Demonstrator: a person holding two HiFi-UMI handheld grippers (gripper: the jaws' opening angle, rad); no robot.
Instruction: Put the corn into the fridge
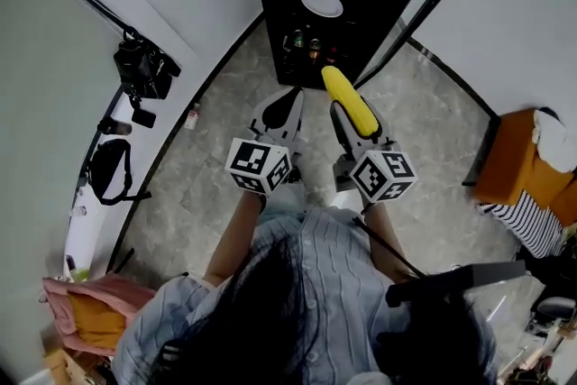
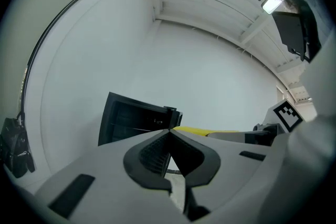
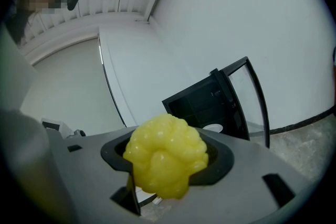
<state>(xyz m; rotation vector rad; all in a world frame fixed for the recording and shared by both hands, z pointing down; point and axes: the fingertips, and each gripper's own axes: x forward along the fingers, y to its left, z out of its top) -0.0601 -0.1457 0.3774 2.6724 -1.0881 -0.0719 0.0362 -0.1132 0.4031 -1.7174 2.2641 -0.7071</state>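
Note:
The yellow corn (image 1: 350, 99) sticks forward out of my right gripper (image 1: 347, 111), which is shut on it just in front of the black mini fridge (image 1: 325, 4). The fridge's glass door (image 1: 424, 4) stands open to the right. In the right gripper view the corn's butt end (image 3: 165, 157) fills the jaws, with the fridge (image 3: 202, 105) and its door (image 3: 252, 97) beyond. My left gripper (image 1: 287, 108) is beside it, shut and empty; its jaw tips (image 2: 169, 132) meet. The left gripper view shows the fridge (image 2: 134, 120) and a strip of corn (image 2: 202, 131).
Cans or bottles (image 1: 305, 42) stand inside the fridge, and a white round object (image 1: 322, 2) lies on top. A camera on a tripod (image 1: 142, 72) and a black bag (image 1: 108, 167) stand at the left. An orange seat (image 1: 523, 162) with striped cloth (image 1: 532, 225) is at the right.

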